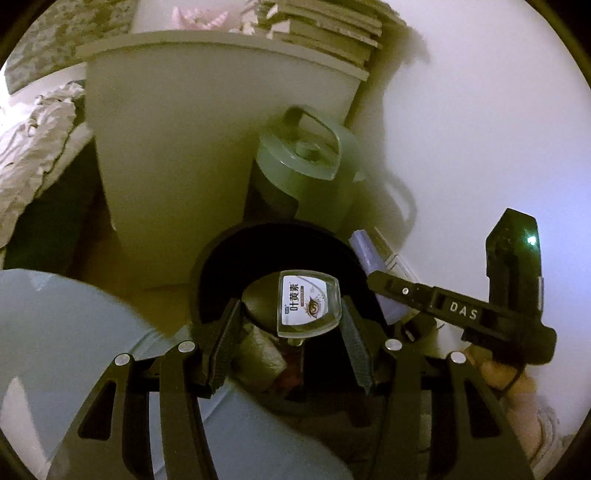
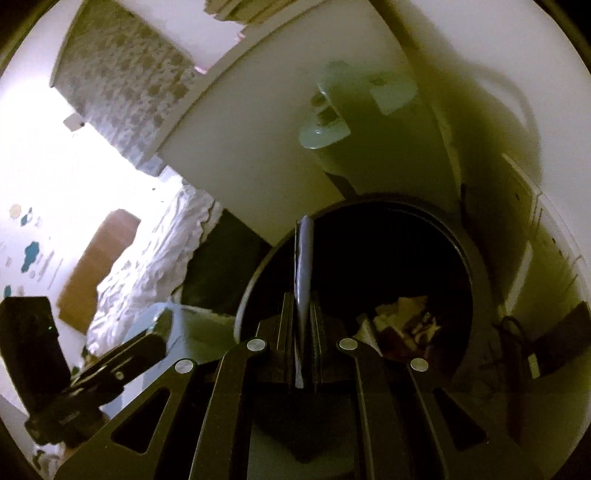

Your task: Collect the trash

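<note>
My left gripper [image 1: 290,301] is shut on a small clear bottle [image 1: 308,304] with a white label, held over the open black trash bin [image 1: 266,230]. My right gripper [image 2: 302,295] is shut on a thin, flat lavender piece [image 2: 303,266], seen edge-on, above the same bin [image 2: 476,266]. In the left wrist view the right gripper [image 1: 376,280] reaches in from the right with the lavender piece [image 1: 369,254] at the bin's rim. Crumpled trash [image 2: 402,321] lies inside the bin.
A white bedside cabinet [image 1: 184,147] stands right behind the bin, with books [image 1: 332,33] on top. A green jug with a handle [image 1: 306,162] stands between cabinet and wall [image 1: 480,110]. Rumpled white bedding [image 1: 33,147] lies left. Something pale blue [image 1: 55,332] fills the lower left.
</note>
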`<action>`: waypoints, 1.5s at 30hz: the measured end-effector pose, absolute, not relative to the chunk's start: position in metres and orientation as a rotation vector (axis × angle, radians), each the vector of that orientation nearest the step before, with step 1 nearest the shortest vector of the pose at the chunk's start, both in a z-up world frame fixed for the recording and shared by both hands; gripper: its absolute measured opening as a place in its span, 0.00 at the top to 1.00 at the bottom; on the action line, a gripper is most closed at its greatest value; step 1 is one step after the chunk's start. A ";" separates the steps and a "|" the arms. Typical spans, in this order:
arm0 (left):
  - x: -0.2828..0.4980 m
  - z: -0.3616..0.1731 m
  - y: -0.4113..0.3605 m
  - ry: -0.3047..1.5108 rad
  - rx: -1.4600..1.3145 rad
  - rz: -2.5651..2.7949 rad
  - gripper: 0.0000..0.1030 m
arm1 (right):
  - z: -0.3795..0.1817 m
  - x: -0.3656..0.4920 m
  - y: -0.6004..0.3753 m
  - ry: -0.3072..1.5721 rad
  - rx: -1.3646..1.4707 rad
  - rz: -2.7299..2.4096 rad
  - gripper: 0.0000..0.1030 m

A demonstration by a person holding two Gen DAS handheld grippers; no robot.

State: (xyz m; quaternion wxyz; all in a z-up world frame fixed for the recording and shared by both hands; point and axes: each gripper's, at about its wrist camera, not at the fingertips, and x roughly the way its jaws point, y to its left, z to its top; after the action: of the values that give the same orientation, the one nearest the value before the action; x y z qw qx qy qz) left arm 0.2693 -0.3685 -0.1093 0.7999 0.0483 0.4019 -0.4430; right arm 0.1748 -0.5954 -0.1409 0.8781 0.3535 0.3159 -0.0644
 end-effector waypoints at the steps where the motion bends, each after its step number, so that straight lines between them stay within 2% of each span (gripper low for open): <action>1: 0.270 -0.112 -0.374 0.870 0.105 -0.954 0.48 | -0.143 0.175 -0.598 0.661 0.744 -0.141 0.91; 5: 0.270 -0.122 -0.394 0.892 0.131 -0.957 0.47 | -0.147 0.175 -0.602 0.668 0.752 -0.167 0.91; 6: 0.270 -0.124 -0.397 0.895 0.137 -0.957 0.44 | -0.147 0.176 -0.602 0.671 0.755 -0.173 0.90; 7: 0.270 -0.124 -0.399 0.897 0.141 -0.957 0.41 | -0.148 0.176 -0.603 0.671 0.760 -0.177 0.84; 9: 0.267 -0.124 -0.401 0.891 0.151 -0.949 0.25 | -0.149 0.174 -0.605 0.667 0.770 -0.185 0.76; 13: 0.261 -0.117 -0.398 0.870 0.163 -0.948 0.25 | -0.148 0.172 -0.604 0.658 0.766 -0.199 0.54; 16: 0.252 -0.106 -0.388 0.848 0.169 -0.934 0.24 | -0.148 0.173 -0.601 0.654 0.764 -0.194 0.51; 18: 0.246 -0.097 -0.378 0.824 0.169 -0.908 0.08 | -0.148 0.174 -0.597 0.652 0.761 -0.182 0.52; 31: 0.180 -0.031 -0.226 0.718 0.044 -0.554 0.05 | -0.137 0.174 -0.534 0.626 0.685 -0.004 0.52; 41: 0.115 -0.014 -0.097 0.629 0.043 -0.221 0.05 | -0.092 0.135 -0.409 0.610 0.502 0.216 0.52; 42: 0.111 -0.014 -0.089 0.621 0.040 -0.204 0.05 | -0.086 0.131 -0.394 0.609 0.469 0.237 0.49; 43: 0.106 -0.012 -0.078 0.611 0.029 -0.181 0.05 | -0.077 0.126 -0.375 0.604 0.423 0.260 0.41; 45: 0.096 -0.010 -0.059 0.598 -0.001 -0.153 0.05 | -0.057 0.117 -0.340 0.577 0.354 0.316 0.40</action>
State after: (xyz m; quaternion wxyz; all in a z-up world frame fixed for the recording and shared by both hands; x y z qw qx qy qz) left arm 0.0962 -0.0594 -0.0095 0.9527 -0.0006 0.2943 -0.0755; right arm 0.1165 -0.3396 -0.0565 0.9309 0.1731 0.2819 0.1546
